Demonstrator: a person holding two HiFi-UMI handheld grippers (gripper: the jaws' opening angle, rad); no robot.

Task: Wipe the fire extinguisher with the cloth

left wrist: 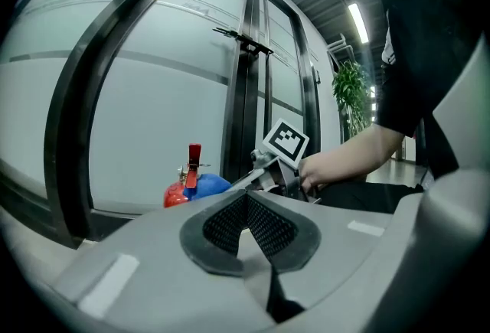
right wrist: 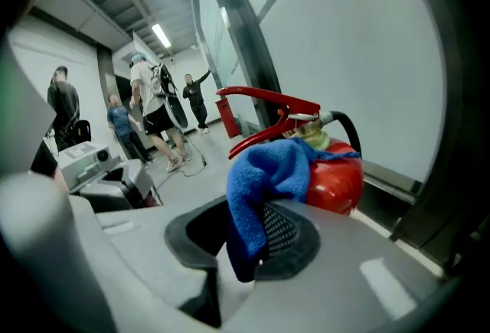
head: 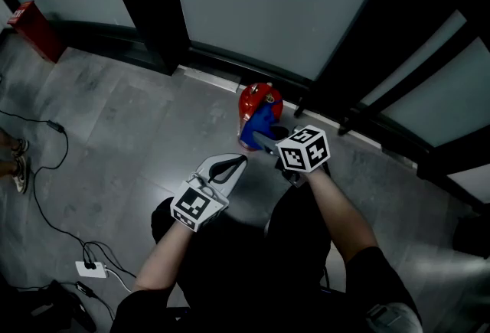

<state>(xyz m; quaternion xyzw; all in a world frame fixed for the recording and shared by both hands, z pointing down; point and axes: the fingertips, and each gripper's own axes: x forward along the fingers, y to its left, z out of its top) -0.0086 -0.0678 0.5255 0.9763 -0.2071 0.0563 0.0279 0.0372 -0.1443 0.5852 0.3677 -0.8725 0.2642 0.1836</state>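
The right gripper (right wrist: 256, 236) is clamped on the blue cloth (right wrist: 268, 171), which touches the red fire extinguisher (right wrist: 337, 180) standing upright just ahead of its jaws. The left gripper (left wrist: 246, 201), jaws together and empty, hangs farther back.

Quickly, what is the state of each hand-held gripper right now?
Left hand-held gripper: closed, holding nothing.
Right hand-held gripper: closed on the blue cloth, which lies against the fire extinguisher.
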